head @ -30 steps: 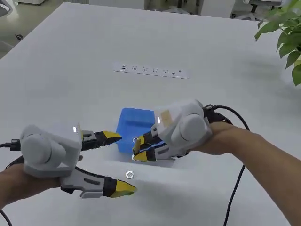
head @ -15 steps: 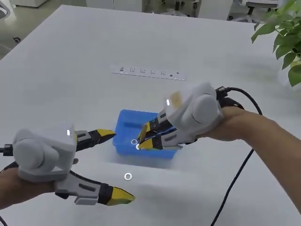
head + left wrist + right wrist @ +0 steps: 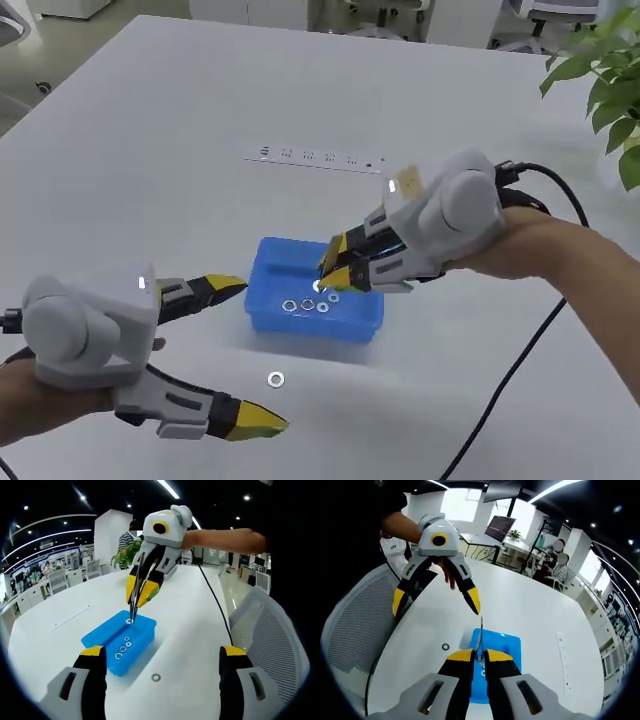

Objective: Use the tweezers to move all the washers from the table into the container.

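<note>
A blue container (image 3: 268, 262) on the white table holds several washers (image 3: 306, 305). One washer (image 3: 276, 379) lies on the table just in front of it, also seen from the left gripper (image 3: 156, 677) and the right gripper (image 3: 445, 646). My right gripper (image 3: 333, 265) is shut on thin tweezers (image 3: 134, 605) that point down into the container (image 3: 107, 632). A washer (image 3: 129, 621) sits at their tips; I cannot tell if it is gripped. My left gripper (image 3: 245, 352) stands open at the container's front left, with the loose washer between its jaws' lines.
A white power strip (image 3: 320, 157) lies flat on the table beyond the container. Green plant leaves (image 3: 605, 80) hang over the far right edge. A black cable (image 3: 520, 360) trails from the right gripper. The table (image 3: 150, 130) spreads wide on all sides.
The right gripper with the tweezers has moved up and to the right, from the container's front edge to above its inside. The washers in the container have come into sight. The left gripper has stayed put.
</note>
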Motion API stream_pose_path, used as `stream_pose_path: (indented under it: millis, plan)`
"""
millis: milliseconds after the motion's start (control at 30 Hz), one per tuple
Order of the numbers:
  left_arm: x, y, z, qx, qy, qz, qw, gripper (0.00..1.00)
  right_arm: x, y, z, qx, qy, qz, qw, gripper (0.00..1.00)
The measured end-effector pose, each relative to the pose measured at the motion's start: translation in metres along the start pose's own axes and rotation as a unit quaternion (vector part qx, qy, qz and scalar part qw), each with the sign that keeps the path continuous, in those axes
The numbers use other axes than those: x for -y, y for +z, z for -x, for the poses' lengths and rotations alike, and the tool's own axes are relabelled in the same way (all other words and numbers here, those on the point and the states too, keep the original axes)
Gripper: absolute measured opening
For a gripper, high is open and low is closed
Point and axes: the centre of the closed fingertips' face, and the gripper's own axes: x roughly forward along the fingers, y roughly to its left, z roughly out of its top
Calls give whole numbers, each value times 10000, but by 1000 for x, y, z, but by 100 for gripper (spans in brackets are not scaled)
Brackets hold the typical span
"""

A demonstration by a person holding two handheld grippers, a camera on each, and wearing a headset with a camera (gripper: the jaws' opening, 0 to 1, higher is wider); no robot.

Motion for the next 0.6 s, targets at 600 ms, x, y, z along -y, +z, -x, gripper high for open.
stream_pose_path:
  millis: [600]
  plan:
    - [-2,1,3,-9,48,34,10000,99,22,-35,-9,-179,-221,-127,9995,9]
